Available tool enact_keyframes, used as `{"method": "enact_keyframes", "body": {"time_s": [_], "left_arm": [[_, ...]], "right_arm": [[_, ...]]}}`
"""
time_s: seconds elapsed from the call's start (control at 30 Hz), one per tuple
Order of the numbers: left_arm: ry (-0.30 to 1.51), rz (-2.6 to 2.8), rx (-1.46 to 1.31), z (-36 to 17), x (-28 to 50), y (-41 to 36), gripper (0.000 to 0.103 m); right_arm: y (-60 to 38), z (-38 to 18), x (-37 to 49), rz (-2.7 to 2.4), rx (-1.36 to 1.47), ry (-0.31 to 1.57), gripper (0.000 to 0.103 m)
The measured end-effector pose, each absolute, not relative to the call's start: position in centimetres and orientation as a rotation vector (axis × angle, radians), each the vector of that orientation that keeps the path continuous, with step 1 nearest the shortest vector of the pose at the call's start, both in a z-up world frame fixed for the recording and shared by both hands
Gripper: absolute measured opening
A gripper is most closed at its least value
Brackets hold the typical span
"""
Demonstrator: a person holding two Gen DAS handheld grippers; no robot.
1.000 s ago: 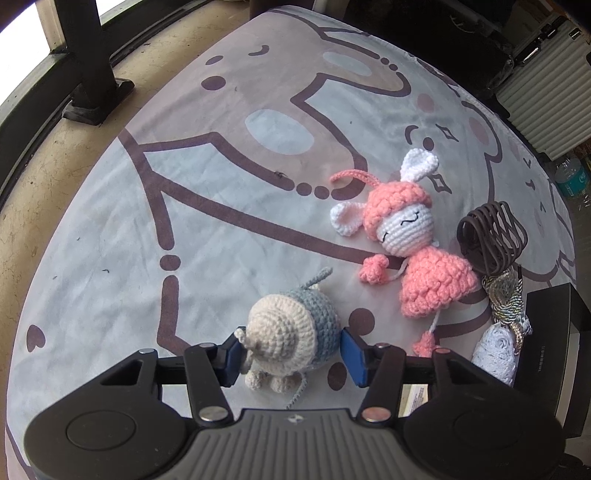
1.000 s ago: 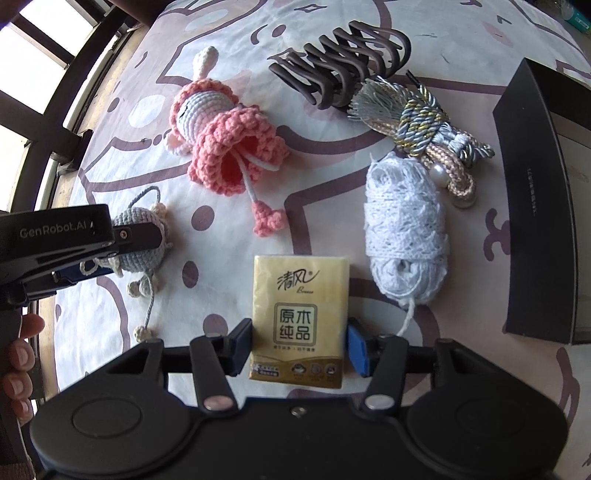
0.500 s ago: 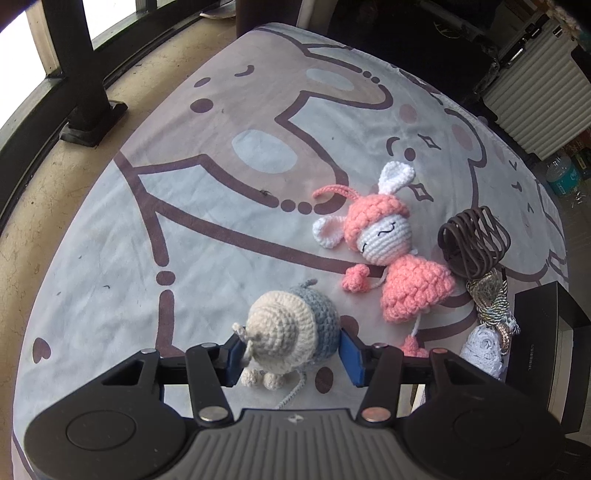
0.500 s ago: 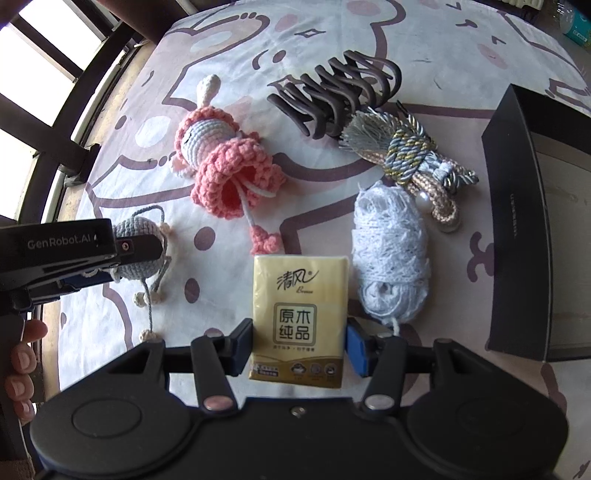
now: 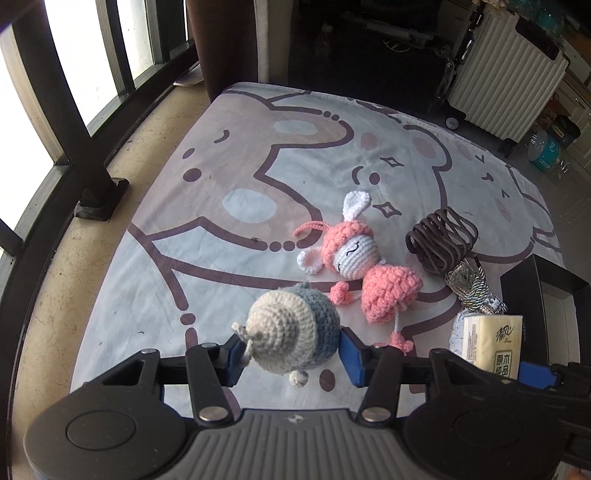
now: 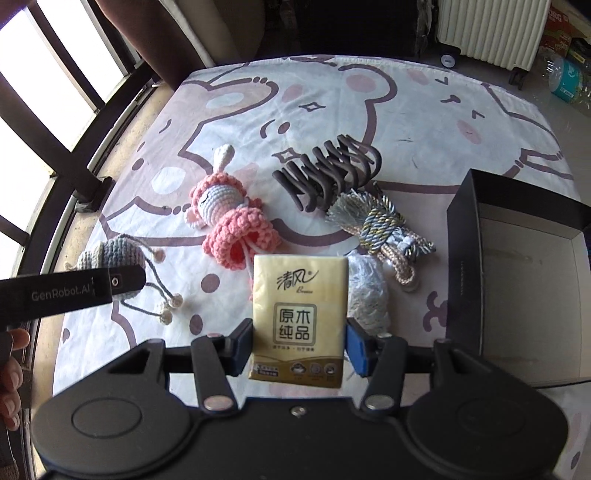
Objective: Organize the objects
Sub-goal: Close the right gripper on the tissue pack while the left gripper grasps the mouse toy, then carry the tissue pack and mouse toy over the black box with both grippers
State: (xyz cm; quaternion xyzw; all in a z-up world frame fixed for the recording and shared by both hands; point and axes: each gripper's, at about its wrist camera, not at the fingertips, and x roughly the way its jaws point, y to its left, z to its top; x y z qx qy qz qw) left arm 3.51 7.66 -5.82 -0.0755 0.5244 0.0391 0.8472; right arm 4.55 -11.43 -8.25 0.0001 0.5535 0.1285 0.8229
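the left gripper (image 5: 288, 352) squeezes a grey crochet toy (image 5: 291, 334), maybe a mouse, up off the bear blanket (image 5: 236, 155). the right gripper (image 6: 300, 345) squeezes a yellow tissue pack (image 6: 300, 317) beside the black box (image 6: 461, 236).

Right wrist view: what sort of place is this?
Probably a room in a home: a cartoon-bear bedsheet spread like a bed cover, a barred window on the left, and a white suitcase at the back.

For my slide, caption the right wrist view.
Right fingers hold tissue pack above toys beside open box.
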Motion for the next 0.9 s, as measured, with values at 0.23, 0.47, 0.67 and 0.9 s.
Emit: {"method": "enact_keyframes", "body": {"time_s": [0.23,0.47,0.67,0.9], "left_arm": [[1.056,0.057,-0.061,-3.9,2.6,6.2,0.053],[1.005,0.041,-0.001,-2.2,1.8,4.8,0.053],[0.969,0.024,0.035,-1.1,1.1,3.6,0.053],[0.952,0.013,0.033,-0.5,0.8,2.9,0.053]], "right_arm": [[-12.7,-6.4,4.2,0.242,0.017,1.110,0.053],[-13.5,-4.8,3.4,0.248,-0.015,1.059,0.053],[-14.4,-3.4,3.0,0.240,-0.024,1.017,0.053],[-15.6,-2.7,2.8,0.224,-0.037,0.994,0.053]]}}
